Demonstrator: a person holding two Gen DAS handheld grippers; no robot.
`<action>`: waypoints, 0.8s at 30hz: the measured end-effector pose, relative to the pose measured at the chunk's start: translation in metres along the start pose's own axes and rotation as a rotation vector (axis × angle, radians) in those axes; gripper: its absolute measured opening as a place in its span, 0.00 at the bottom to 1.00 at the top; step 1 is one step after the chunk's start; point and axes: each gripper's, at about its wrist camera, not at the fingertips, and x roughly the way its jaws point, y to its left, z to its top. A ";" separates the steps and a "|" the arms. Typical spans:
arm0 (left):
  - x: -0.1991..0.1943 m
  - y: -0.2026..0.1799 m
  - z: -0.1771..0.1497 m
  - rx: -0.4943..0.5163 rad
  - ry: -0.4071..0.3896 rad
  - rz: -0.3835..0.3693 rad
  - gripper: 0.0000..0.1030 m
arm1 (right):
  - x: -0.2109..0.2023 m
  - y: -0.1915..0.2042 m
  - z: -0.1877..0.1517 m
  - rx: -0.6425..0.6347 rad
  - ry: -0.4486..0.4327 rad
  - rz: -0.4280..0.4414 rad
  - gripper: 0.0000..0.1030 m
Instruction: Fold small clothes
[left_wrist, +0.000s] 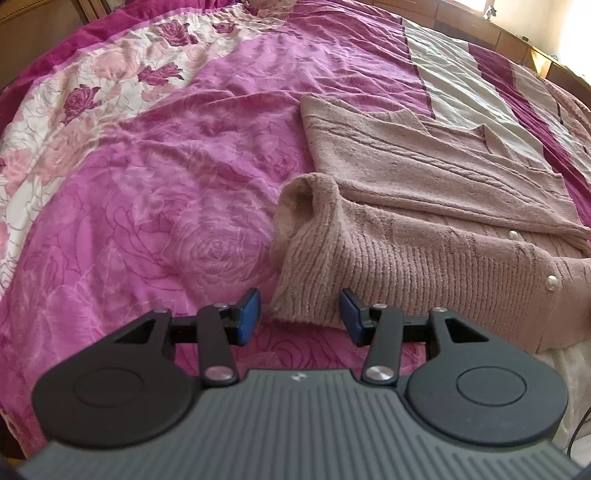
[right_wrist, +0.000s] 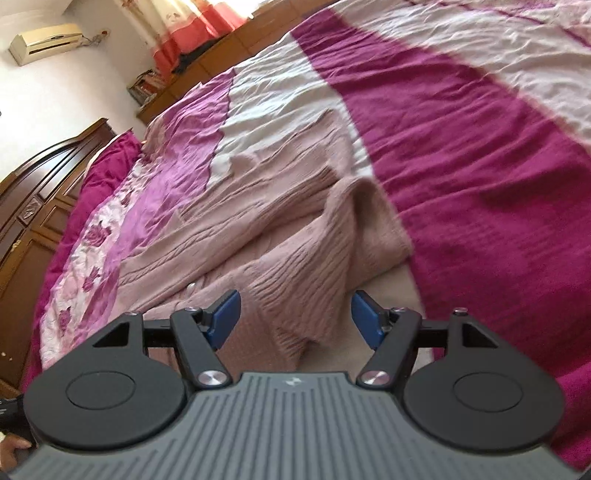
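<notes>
A dusty pink knit cardigan (left_wrist: 424, 206) with pearl buttons (left_wrist: 551, 278) lies partly folded on the bed. In the left wrist view its ribbed hem corner (left_wrist: 314, 266) sits just ahead of my left gripper (left_wrist: 300, 314). The blue pads (left_wrist: 248, 314) stand apart on either side of that corner without pressing it. In the right wrist view the cardigan (right_wrist: 258, 221) spreads out ahead, with a ribbed sleeve or hem fold (right_wrist: 332, 266) running toward me. My right gripper (right_wrist: 295, 319) hovers open over that fold, its pads (right_wrist: 365, 323) wide apart and clear of the cloth.
The bed wears a pink and magenta rose-print cover (left_wrist: 166, 184) with cream and dark magenta bands (right_wrist: 480, 166). A dark wooden headboard (right_wrist: 37, 206) stands at the left, and low wooden furniture (left_wrist: 480, 33) runs along the far side. A hand (right_wrist: 14, 450) shows at the lower left.
</notes>
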 end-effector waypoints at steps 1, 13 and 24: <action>0.000 0.000 0.001 0.000 0.000 -0.009 0.48 | 0.001 0.001 0.000 0.003 0.005 0.011 0.71; 0.013 -0.012 0.007 0.005 -0.002 -0.129 0.48 | 0.023 -0.007 0.012 0.093 0.038 0.015 0.66; 0.005 -0.015 0.003 0.056 -0.012 -0.134 0.24 | 0.018 -0.018 0.006 0.104 0.044 0.017 0.19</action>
